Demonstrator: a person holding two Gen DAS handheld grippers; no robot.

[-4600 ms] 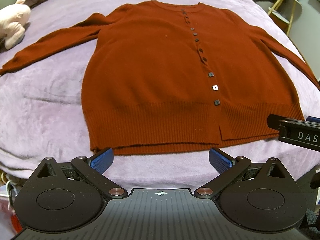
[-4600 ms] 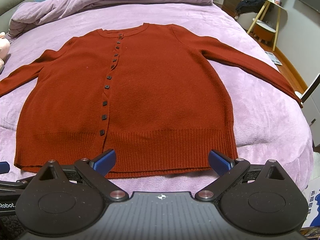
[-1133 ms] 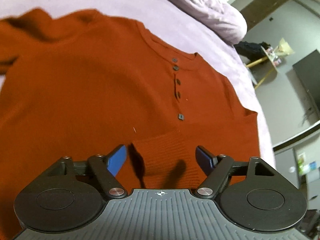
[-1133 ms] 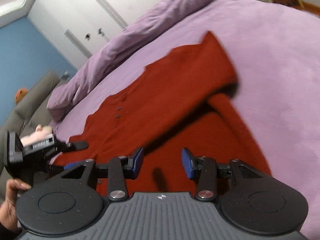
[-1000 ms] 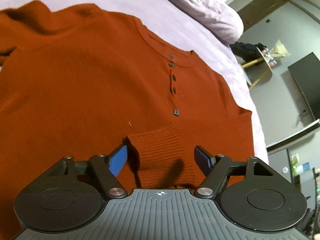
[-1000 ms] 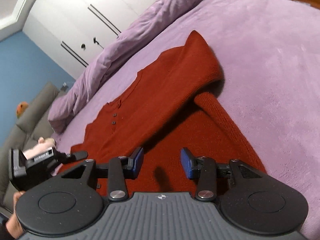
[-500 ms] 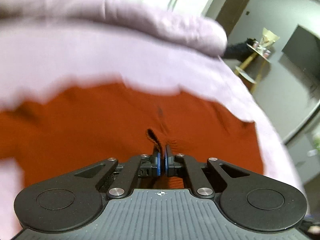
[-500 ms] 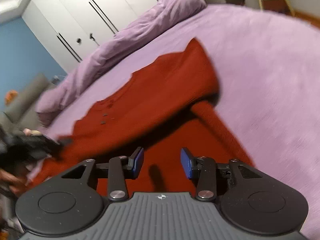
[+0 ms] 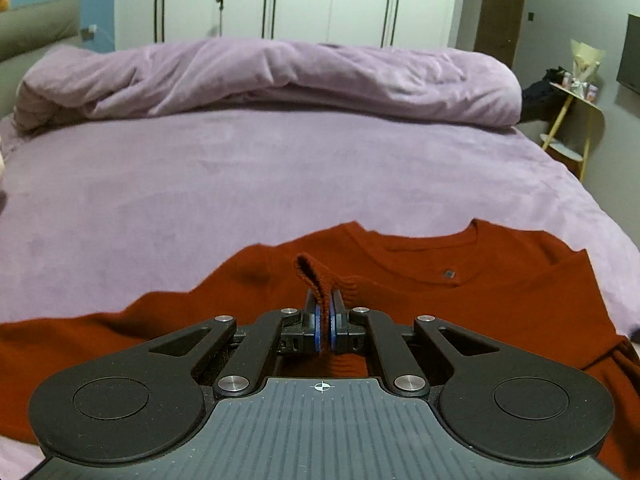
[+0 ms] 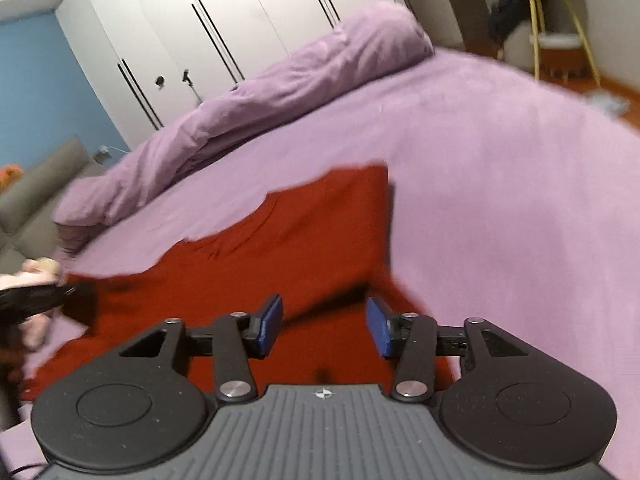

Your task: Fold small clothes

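The left claw (image 9: 324, 322) pinches the cuff (image 9: 316, 280) of the cardigan (image 9: 500, 304), which lies on the bed (image 9: 280, 168). The right claw (image 10: 324, 326), just widened, hangs empty over the cardigan. No writing shows.

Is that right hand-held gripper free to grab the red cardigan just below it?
Probably yes. The right hand-held gripper is open with nothing between its blue pads, and the red cardigan lies uncovered on the purple bed directly ahead.
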